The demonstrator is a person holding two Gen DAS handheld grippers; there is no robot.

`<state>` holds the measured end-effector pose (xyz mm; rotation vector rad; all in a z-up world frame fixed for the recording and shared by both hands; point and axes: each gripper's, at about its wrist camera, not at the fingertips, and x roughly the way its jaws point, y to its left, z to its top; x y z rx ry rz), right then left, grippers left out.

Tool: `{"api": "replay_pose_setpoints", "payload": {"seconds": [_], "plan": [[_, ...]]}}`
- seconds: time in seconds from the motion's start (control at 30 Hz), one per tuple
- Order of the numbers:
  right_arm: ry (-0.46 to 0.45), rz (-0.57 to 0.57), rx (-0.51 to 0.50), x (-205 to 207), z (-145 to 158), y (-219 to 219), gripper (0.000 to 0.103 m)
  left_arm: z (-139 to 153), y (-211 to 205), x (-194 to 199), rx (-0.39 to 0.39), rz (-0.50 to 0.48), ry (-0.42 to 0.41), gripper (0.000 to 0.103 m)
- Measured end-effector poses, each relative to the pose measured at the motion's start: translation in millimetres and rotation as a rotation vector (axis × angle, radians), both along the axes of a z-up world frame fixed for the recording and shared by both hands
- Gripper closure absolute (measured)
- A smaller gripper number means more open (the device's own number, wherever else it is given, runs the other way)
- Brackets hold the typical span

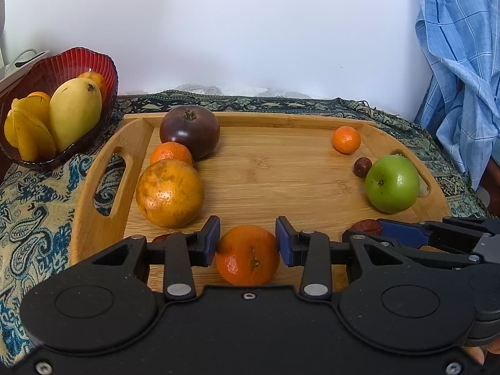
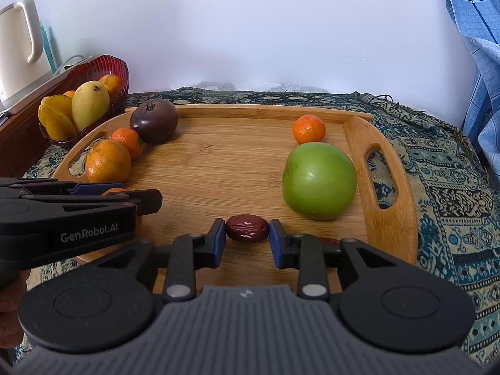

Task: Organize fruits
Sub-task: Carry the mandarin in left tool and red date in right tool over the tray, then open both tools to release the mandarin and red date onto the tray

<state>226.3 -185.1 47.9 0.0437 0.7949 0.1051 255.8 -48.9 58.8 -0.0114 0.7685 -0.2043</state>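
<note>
Both claws are down at the near edge of the bamboo tray [image 1: 312,125], and each one grips a fruit. On my left gripper [image 1: 247,241] the blue pads press on either side of a tangerine [image 1: 248,254] that sits on the tray. On my right gripper [image 2: 247,238] the pads pinch a wrinkled red date [image 2: 247,228] by its two ends.

Just ahead and to the right of the right claw stands a green apple [image 2: 318,181], with a small mandarin [image 2: 308,129] beyond it (the two look nearly touching from here). Ahead and to the left of the left claw I see a large mottled orange [image 1: 170,193], a smaller orange [image 1: 172,153] and a dark purple fruit [image 1: 189,131] in a row. Farther left, off the tray, a red glass bowl [image 1: 106,65] holds a mango [image 1: 75,112] and a starfruit [image 1: 29,131].
</note>
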Motion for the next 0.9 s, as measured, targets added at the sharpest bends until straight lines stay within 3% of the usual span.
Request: {"api": "replay_pose_setpoints", "payload": {"seconds": [0.5, 0.63, 0.8, 0.9], "plan": [[0.001, -0.003, -0.002, 0, 0, 0, 0.064, -2, -1, 0, -0.003, -0.003, 0.006, 0.065], [0.001, -0.002, -0.002, 0, 0, 0, 0.055, -2, -1, 0, 0.000, -0.007, 0.010, 0.065], [-0.012, 0.001, 0.003, -3, 3, -1, 0.049, 3, -3, -5, 0.011, -0.013, 0.000, 0.064], [-0.032, 0.009, -0.020, -9, 8, 2, 0.049, 9, -2, -10, 0.021, -0.009, -0.011, 0.058]]}}
